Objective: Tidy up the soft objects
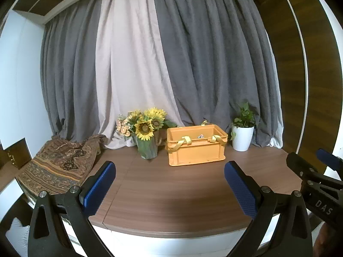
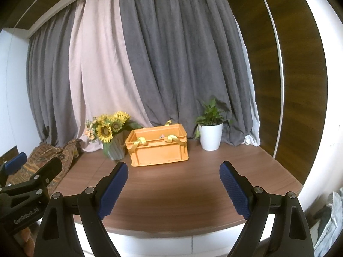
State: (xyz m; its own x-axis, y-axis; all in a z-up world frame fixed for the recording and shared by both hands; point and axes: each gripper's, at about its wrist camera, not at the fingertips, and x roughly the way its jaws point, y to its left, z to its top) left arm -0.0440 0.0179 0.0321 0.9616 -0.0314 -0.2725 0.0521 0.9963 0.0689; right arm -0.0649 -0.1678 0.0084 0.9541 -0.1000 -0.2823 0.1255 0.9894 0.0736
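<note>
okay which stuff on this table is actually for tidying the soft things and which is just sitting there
For the job: patterned cloth, orange crate, likely the container.

Just sitting there: sunflower vase, potted plant, curtains.

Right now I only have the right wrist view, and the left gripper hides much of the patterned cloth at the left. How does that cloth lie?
Observer: The patterned cloth is a crumpled heap at the left end of the table. Its far part bunches up against the curtain, and its near part seems to spill over the table's left edge.
Operator: Is the left gripper holding any of it?
Observer: No. The left gripper is open with nothing between its pads. The cloth lies off to its left, and it faces the orange crate.
</note>
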